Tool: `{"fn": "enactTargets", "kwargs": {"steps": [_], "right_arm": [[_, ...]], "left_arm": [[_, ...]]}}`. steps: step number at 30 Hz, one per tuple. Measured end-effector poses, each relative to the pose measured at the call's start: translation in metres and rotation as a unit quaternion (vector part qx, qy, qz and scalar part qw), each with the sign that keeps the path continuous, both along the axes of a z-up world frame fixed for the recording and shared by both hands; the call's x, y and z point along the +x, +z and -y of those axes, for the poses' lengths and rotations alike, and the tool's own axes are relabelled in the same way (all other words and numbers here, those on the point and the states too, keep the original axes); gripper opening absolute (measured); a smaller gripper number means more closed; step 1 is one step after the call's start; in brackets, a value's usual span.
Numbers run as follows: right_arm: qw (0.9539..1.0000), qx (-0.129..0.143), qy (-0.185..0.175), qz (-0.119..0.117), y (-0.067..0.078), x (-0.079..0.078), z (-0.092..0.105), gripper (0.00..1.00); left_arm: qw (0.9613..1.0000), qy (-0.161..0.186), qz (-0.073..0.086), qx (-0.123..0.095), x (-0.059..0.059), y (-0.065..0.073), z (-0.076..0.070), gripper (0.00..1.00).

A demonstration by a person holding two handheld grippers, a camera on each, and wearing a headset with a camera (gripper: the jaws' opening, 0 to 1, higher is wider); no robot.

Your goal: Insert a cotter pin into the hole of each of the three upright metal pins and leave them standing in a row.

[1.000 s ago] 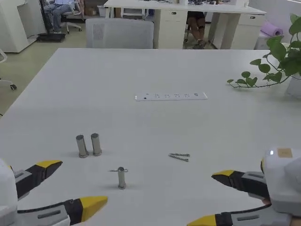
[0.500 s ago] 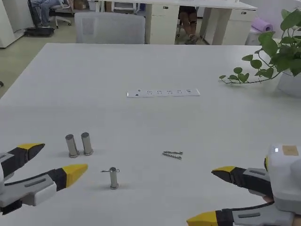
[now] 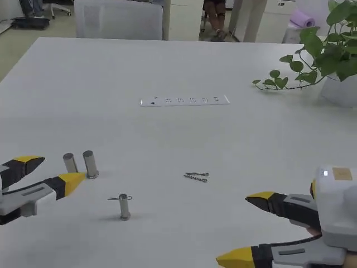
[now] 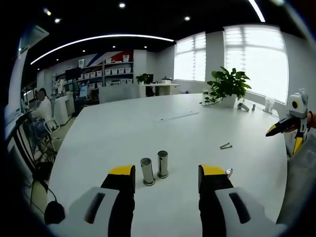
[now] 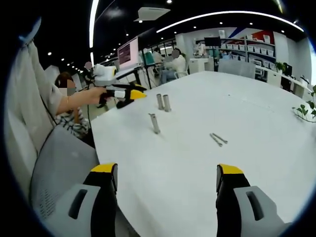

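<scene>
Left gripper view showed the left claw (image 4: 167, 174) spread open, with two bare metal pins (image 4: 147, 171) upright just ahead, between its jaws. On the bench (image 3: 167, 128) the third pin (image 3: 124, 207), already fitted, stood apart. Loose cotter pins (image 3: 196, 177) lay toward the right claw (image 3: 241, 227), which was also open.

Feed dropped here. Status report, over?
Left tool open by two bare pins. Right tool open, empty. Third pin cottered; two cotter pins loose. Nothing blocking.
</scene>
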State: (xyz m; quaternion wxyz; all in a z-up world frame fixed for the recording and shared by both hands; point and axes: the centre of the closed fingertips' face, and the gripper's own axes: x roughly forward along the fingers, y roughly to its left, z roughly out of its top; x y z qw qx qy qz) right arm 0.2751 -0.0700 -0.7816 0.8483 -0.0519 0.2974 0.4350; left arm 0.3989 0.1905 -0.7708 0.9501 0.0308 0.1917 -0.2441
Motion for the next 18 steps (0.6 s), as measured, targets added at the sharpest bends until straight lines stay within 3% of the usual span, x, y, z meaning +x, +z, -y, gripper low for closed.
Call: {"fn": "enactTargets", "kwargs": {"steps": [6, 18], "right_arm": [[1.0, 0.001, -0.002, 0.0, 0.0, 0.004, -0.001, 0.83], [1.0, 0.005, -0.007, -0.001, -0.002, 0.013, -0.003, 0.82]], "left_arm": [[0.9999, 0.013, -0.004, 0.006, 0.014, -0.011, -0.008, 0.43], [0.9998, 0.018, 0.007, 0.007, 0.037, -0.024, -0.015, 0.34]]}}
